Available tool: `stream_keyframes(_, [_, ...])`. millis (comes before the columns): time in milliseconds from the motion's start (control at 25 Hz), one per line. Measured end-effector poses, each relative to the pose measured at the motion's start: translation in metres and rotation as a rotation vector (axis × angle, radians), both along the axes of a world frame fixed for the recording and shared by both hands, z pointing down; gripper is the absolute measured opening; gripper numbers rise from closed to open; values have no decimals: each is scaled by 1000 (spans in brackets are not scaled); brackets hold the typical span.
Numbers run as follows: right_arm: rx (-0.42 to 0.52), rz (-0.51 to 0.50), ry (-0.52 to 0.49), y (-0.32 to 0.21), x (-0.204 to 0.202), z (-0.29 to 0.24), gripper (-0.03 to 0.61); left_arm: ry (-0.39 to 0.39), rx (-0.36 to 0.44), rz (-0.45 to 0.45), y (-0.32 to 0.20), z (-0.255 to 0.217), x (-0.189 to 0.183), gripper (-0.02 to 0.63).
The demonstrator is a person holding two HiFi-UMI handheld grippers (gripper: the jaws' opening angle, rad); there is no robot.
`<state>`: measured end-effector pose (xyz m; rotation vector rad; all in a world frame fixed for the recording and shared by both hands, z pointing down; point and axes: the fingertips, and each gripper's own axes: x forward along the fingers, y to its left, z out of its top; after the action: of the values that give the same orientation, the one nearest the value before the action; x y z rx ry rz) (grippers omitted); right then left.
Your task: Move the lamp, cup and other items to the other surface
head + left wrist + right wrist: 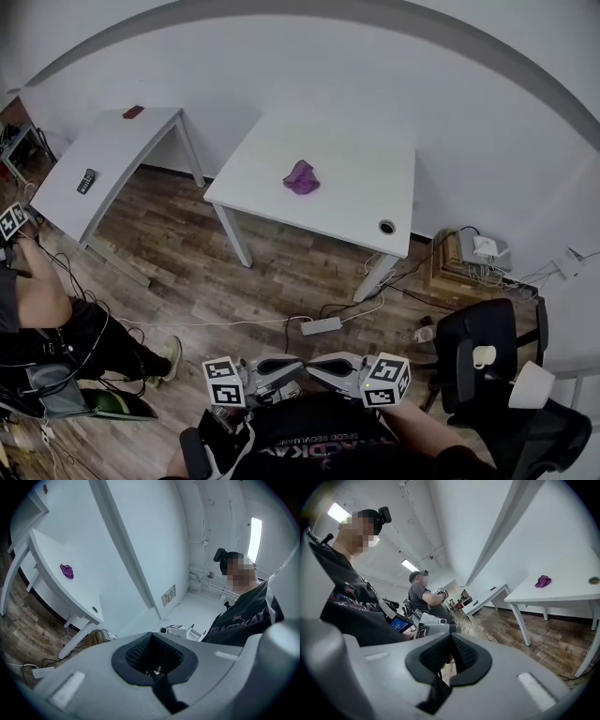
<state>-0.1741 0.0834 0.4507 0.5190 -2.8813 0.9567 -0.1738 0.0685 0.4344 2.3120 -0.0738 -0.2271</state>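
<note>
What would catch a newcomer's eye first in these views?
The purple cloth lying on the near white table, mid-frame in the head view. Next, the white lamp and cup on the black office chair at lower right. The left gripper and right gripper are shut and empty, tips facing each other.

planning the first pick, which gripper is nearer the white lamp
Right. The right gripper hangs left of the lamp; the left gripper is further left, beyond it.
</note>
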Motion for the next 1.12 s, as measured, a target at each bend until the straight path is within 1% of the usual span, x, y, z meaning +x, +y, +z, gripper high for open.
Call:
stream_keyframes(240, [7, 10, -9, -1, 2, -3, 6, 6, -4, 6, 0, 0, 2, -3])
stream_keyframes(360, [2, -1, -3, 2, 1, 0, 6, 13, -17, -1, 2, 2, 0, -5])
stream_keyframes(480, [4, -25, 10, 5, -2, 2, 6, 11, -25, -18, 2, 5, -3, -5])
stream_keyframes(520, [12, -23, 11, 4, -3, 1, 18, 2, -24, -36, -1, 7, -6, -5])
stream_keyframes(600, [47, 26, 11, -5, 1, -5, 44, -15, -18, -98, -12, 10, -17, -5])
stream_keyframes(680, [76, 111, 0, -21, 12, -12, 61, -28, -7, -166, -24, 11, -29, -5])
stream_keyframes(760, [83, 179, -14, -35, 24, -18, 80, -53, 2, -215, -31, 15, -37, -5])
stream_keyframes(840, [85, 217, 0, -45, 32, -19, 85, -80, -10, -247, -36, 22, -40, -5])
stream_keyframes(960, [70, 245, 23, -52, 39, -13, 89, -118, -23, -261, -42, 31, -39, -5])
stream_keyframes(1120, [40, 261, 22, -54, 34, -3, 91, -139, 3, -221, -40, 35, -35, -4])
